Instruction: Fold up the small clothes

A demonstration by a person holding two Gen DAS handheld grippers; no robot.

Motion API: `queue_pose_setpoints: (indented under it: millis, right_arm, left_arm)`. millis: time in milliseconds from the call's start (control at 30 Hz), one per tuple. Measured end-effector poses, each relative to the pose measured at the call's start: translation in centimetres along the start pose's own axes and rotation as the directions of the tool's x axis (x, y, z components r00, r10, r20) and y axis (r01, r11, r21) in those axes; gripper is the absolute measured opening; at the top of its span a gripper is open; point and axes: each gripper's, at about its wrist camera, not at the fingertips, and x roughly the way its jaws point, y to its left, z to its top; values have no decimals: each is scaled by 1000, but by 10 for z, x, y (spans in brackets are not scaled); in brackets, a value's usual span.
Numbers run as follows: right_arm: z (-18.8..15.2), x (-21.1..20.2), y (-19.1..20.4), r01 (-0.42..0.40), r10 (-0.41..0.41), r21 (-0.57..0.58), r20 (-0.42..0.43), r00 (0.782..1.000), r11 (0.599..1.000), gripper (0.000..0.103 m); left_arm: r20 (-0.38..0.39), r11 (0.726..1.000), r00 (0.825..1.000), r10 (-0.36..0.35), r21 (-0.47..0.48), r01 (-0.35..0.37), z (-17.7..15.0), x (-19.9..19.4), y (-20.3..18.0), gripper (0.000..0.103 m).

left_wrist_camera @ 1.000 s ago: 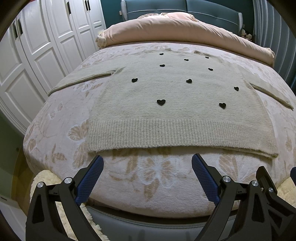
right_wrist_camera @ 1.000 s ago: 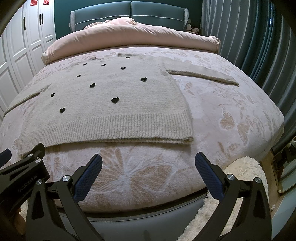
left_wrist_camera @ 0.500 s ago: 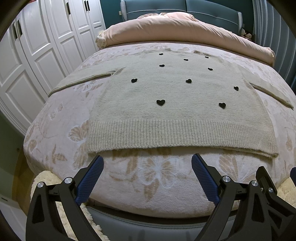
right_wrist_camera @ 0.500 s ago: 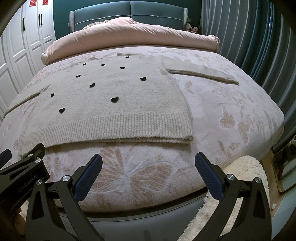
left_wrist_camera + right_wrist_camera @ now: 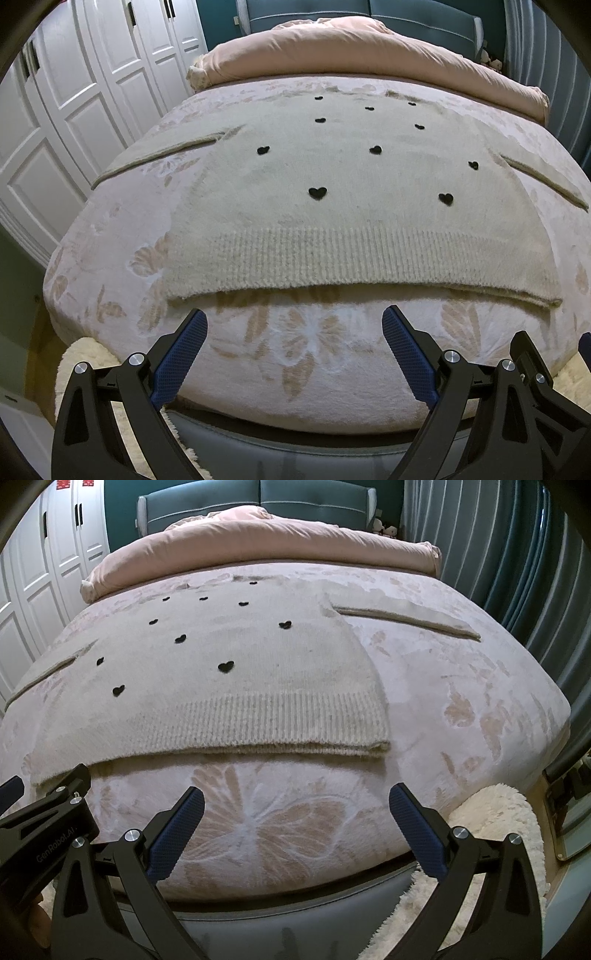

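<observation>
Bed point(image 5: 332, 369), floral cover, its far end hidden under a rolled pink duvet point(image 5: 369, 55). Sweater point(image 5: 351, 221), beige knit with black hearts, lay flat and face-up mid-bed, sleeves spread; right cuff cut off in the left view. Left tongs point(image 5: 295, 325) and right tongs point(image 5: 295, 805) stood wide apart, empty, just short of the ribbed hem.

Fuzzy knit sweater point(image 5: 354, 206) with ribbed hem on plush bedspread point(image 5: 317, 350); matt black plastic gripper point(image 5: 294, 325).

From my left camera the sweater's point(image 5: 354, 206) right sleeve point(image 5: 546, 181) runs off frame; its collar point(image 5: 255, 579) is too small to resolve, and the wardrobe point(image 5: 74, 110) is cut off.
</observation>
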Motion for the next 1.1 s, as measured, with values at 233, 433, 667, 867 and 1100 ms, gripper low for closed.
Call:
queue_pose_setpoints:
  millis: [233, 433, 667, 867, 1100]
  right_arm:
    - [24, 28, -24, -73, 74, 25, -25, 997, 997, 98]
    - [99, 97, -137, -82, 101, 274, -58, 993, 958, 98]
    - [189, 184, -294, -4, 5, 558, 0, 1000, 830, 98]
    - [230, 252, -367, 15, -4, 713, -18, 1000, 701, 98]
    - [273, 297, -364, 58, -8, 708, -74, 997, 704, 13]
  left_arm:
    - [-3, 999, 999, -36, -25, 36, 19, 14, 5, 95]
    - [-1, 995, 999, -36, -97, 36, 51, 33, 32, 95]
    - [0, 979, 997, -81, -186, 80, 79, 62, 65, 95]
    - [-16, 967, 999, -50, -250, 45, 93, 87, 77, 95]
    - [-26, 962, 999, -19, -272, 11, 105, 114, 88, 92]
